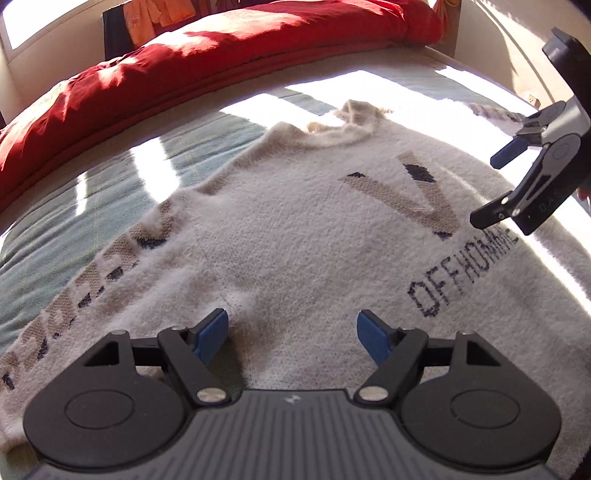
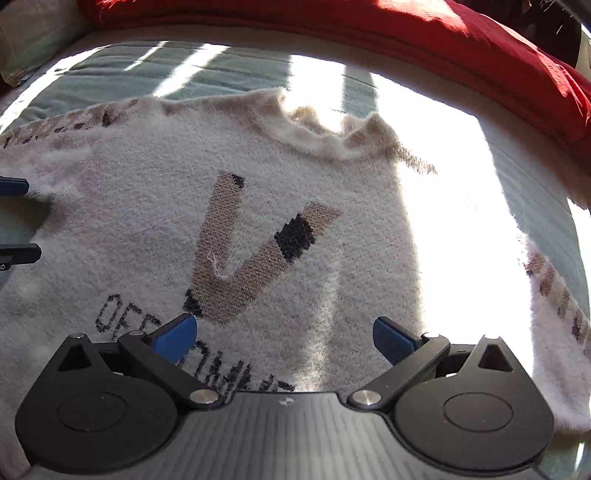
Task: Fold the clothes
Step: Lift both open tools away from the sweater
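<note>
In the left wrist view we look along our left gripper (image 1: 291,334), its blue-padded jaws spread wide and holding nothing. The sweater (image 1: 295,229) lies flat and face up straight ahead of them and under them. Its collar (image 1: 343,129) points away from us, so the long axis runs from the gripper toward the far edge of the bed. The left sleeve (image 1: 92,273) stretches out to the side, with a patterned band along it, and its armpit seam sits just beside the left pad. Our right gripper (image 1: 495,184) hangs at the right edge over the other half of the chest, also spread and empty. The left hand is plainly the nearer one to that sleeve.

In the right wrist view our right gripper (image 2: 284,338) shows the same state — jaws apart, nothing between them — low over the printed lettering (image 2: 110,319) under the big V (image 2: 236,258). The right sleeve (image 2: 554,291) trails off to the right and down, partly washed out by sun. We judge that each sleeve lies outward of its own gripper, so any fold toward the middle would start with a reach sideways.

The sweater rests on a pale green bedsheet (image 2: 229,74) — soft, slightly rumpled, striped with hard sunlight. A red duvet (image 1: 221,55) is heaped along the far side. Orange clothes (image 1: 155,14) hang beyond it near a window.
</note>
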